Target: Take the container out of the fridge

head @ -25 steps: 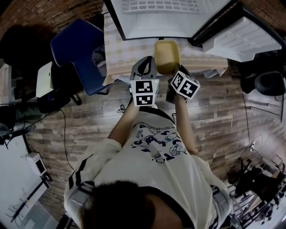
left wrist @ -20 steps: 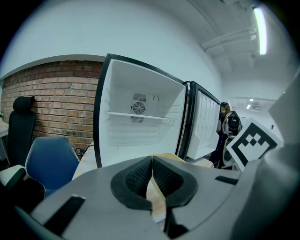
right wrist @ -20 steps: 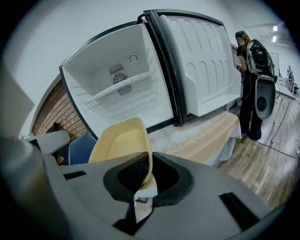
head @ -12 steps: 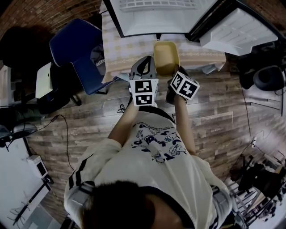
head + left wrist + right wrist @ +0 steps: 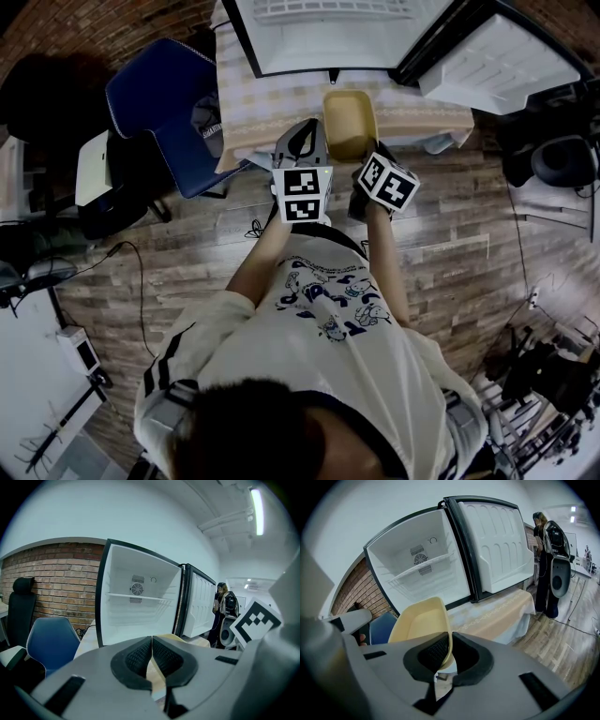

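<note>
The container [image 5: 417,625], rim pinched in the right tool [image 5: 449,654], seems clear of the fridge [image 5: 417,569]; left tool [image 5: 152,651] closed, empty; next, probably lower it onto the bench [image 5: 497,616].

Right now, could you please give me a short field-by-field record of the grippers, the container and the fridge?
right gripper: shut on the rim of the yellow container
left gripper: shut, holding nothing
yellow container: outside the fridge, tilted, above the near edge of the table
fridge: door open; one shelf, nothing seen on it
table: cloth-covered; the fridge stands on it
blue chair: to the left of the table
</note>
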### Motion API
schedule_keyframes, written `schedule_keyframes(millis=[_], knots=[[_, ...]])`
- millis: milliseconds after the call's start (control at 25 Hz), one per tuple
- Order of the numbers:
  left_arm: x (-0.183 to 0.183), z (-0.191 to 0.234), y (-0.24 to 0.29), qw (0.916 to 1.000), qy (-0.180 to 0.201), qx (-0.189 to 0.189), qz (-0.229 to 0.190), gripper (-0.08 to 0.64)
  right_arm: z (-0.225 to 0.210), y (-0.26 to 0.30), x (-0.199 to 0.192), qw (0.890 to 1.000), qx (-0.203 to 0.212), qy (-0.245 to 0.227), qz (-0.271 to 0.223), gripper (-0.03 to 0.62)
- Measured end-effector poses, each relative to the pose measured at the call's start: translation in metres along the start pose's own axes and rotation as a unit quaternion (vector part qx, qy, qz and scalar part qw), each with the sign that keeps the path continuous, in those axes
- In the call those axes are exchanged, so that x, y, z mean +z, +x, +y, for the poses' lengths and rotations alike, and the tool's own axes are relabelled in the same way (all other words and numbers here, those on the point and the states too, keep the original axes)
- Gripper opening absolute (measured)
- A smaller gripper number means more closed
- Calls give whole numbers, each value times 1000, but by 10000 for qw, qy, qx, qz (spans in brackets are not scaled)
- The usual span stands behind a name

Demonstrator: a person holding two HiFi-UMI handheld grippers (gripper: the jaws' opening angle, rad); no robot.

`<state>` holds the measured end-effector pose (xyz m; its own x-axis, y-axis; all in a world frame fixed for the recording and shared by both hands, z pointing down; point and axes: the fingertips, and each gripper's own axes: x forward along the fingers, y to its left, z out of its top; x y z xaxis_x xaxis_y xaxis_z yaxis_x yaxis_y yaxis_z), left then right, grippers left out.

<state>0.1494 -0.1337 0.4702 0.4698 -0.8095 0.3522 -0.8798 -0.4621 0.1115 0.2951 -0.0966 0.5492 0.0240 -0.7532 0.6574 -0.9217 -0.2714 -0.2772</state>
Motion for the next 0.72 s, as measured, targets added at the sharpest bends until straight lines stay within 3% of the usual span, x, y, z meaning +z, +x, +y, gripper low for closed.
schedule_keyframes(millis=[720], knots=[[0, -3, -8, 10000, 2, 17, -33, 18, 3, -11, 0, 10000, 59, -2, -59, 46]])
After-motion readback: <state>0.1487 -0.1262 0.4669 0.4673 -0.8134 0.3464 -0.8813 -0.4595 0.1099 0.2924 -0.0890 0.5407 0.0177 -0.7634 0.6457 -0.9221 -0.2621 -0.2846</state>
